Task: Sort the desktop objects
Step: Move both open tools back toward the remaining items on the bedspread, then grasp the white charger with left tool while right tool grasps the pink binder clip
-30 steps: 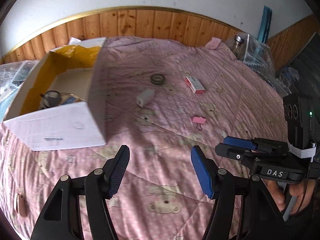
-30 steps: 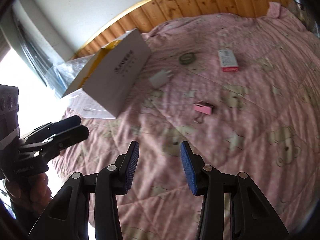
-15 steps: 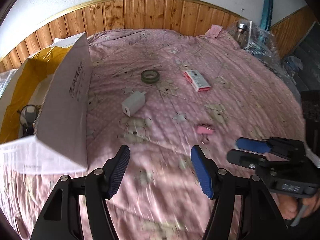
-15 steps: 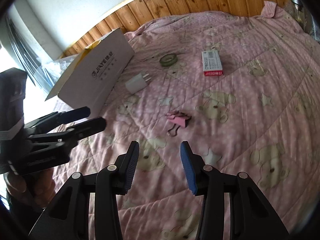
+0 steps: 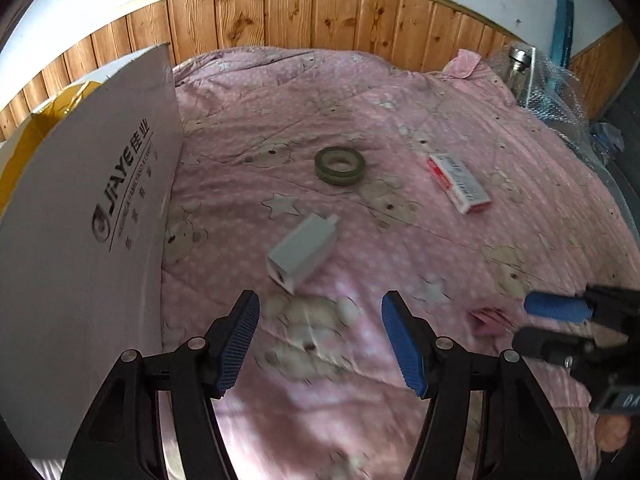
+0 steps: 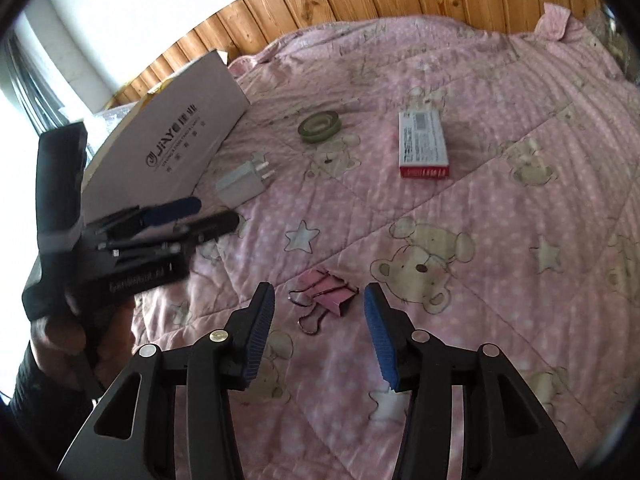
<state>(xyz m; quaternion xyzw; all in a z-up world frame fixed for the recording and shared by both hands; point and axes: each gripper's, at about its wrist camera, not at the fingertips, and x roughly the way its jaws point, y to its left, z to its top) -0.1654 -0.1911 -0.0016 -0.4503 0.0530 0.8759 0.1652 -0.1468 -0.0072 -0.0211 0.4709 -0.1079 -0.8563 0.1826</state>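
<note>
On the pink quilt lie a white charger plug (image 5: 301, 249) (image 6: 240, 183), a green tape roll (image 5: 340, 165) (image 6: 320, 126), a red-and-white small box (image 5: 459, 182) (image 6: 423, 145) and a pink binder clip (image 6: 325, 297) (image 5: 489, 320). My left gripper (image 5: 320, 336) is open just short of the charger plug, nothing between its fingers. My right gripper (image 6: 318, 336) is open with the binder clip lying just ahead of its fingertips. Each gripper shows in the other's view, the left (image 6: 192, 216) and the right (image 5: 556, 316).
A white cardboard box (image 5: 84, 216) (image 6: 172, 152) with a yellow inside stands at the left, its printed side facing the objects. Wood panelling (image 5: 320, 20) backs the bed. Bubble wrap and a bottle (image 5: 520, 68) sit at the far right. A hand (image 6: 64, 320) holds the left gripper.
Both grippers have moved forward and down towards the quilt. The left one has closed in on the charger plug, the right one on the binder clip. Both stayed open.
</note>
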